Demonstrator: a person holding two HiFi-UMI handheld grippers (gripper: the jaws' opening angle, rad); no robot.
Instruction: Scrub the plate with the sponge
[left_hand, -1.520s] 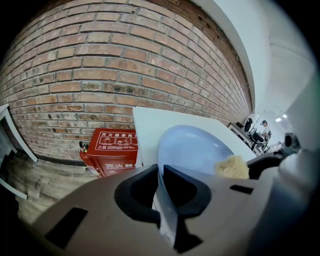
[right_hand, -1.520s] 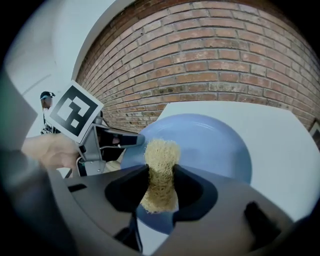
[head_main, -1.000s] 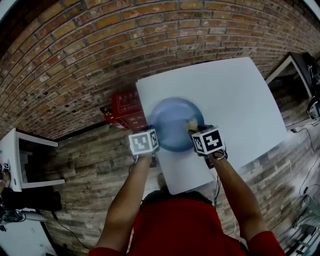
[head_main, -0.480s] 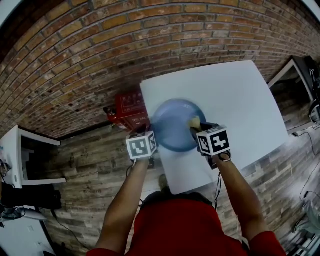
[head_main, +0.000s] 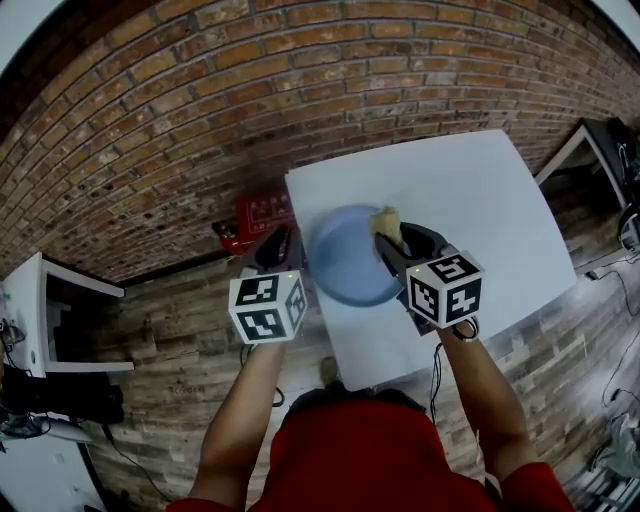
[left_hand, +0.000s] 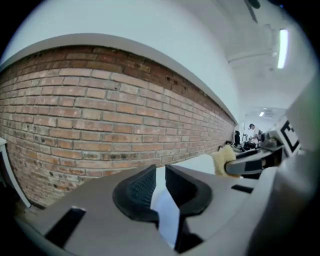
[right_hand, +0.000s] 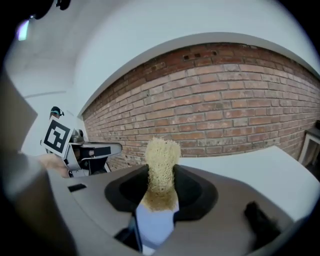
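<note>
A white table (head_main: 470, 200) stands before a brick wall (head_main: 200, 120) on a plank floor (head_main: 170, 330). One blue plate (head_main: 345, 265) lies near the table's left edge. The right gripper (head_main: 388, 243) pinches one yellow sponge (head_main: 386, 222) over the plate. The left gripper (head_main: 279, 246) holds nothing, its jaws just narrowed to a slit.

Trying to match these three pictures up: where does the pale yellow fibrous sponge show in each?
Head view: pale yellow fibrous sponge just right of centre, overlapping the round blue plate's upper-right rim.
Left gripper view: sponge small, right of centre, about mid-height.
Right gripper view: sponge dead centre, gripped by the right gripper.
Shared landmark: the red brick wall.
</note>
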